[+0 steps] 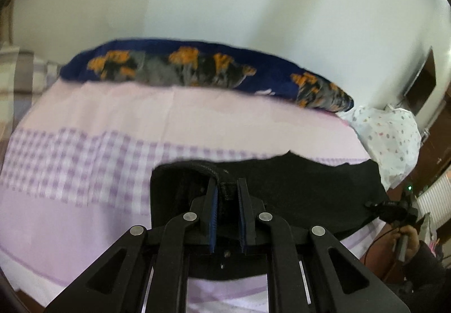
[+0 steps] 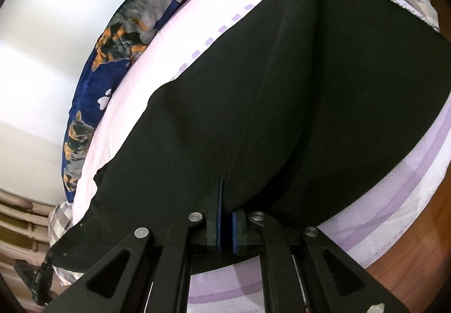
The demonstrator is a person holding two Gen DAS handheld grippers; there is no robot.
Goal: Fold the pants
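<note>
A bed [image 1: 174, 113] in pink-and-lilac checked sheets carries black pants [image 2: 282, 87] spread flat — a navy dog-print blanket [image 1: 197, 68] lies along its far edge.

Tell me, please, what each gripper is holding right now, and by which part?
Both hold the black pants. The left gripper grips the waistband at a belt loop; the right gripper pinches a fabric edge, though which part cannot be told.

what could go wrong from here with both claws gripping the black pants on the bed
1. The left claw pinches only a thin belt loop at the waistband of the black pants, so a hard pull could slip it free.
2. The right claw grips at the fabric's edge; uneven lifting could skew the fold.
3. Dragging the pants may bunch the purple bed sheet underneath.
</note>
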